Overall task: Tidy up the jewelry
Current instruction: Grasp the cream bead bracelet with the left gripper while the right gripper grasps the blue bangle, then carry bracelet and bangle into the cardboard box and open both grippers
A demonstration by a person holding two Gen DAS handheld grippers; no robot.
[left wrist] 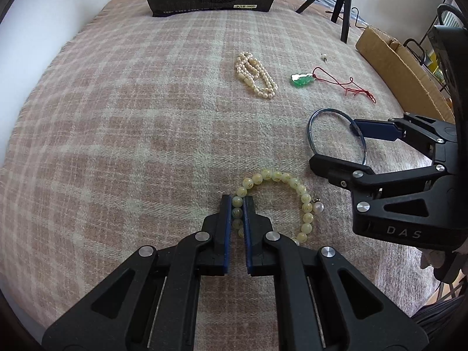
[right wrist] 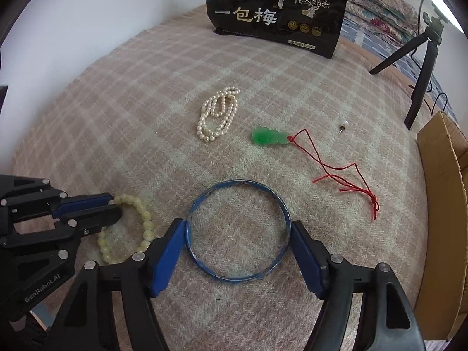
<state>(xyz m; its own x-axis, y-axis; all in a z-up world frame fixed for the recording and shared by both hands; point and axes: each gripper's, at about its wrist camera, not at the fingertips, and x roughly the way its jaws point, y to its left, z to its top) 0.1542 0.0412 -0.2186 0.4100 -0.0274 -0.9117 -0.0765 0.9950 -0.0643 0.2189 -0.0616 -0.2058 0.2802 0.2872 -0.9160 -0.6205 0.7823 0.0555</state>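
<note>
On a plaid blanket (left wrist: 131,117), the left gripper (left wrist: 237,204) pinches a yellow bead bracelet (left wrist: 280,177) near the front edge — the right gripper (right wrist: 238,234) straddles a blue bangle (right wrist: 238,182), fingers spread against its rim. Only the left view shows a loose pearl earring (left wrist: 318,207) touching the bracelet; pearl necklace (right wrist: 218,114) and jade pendant (right wrist: 268,136) lie mid-blanket.

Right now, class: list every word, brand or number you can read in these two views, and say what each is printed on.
"一包梅": black snack bag, large pale characters.
"DAS": right gripper, on its body.
"GenRobot.AI": left gripper, on its body.
White label at the bag's lower edge, and its small top line: too small to read.
Engraved marks on the yellow bead bracelet: unreadable.
</note>
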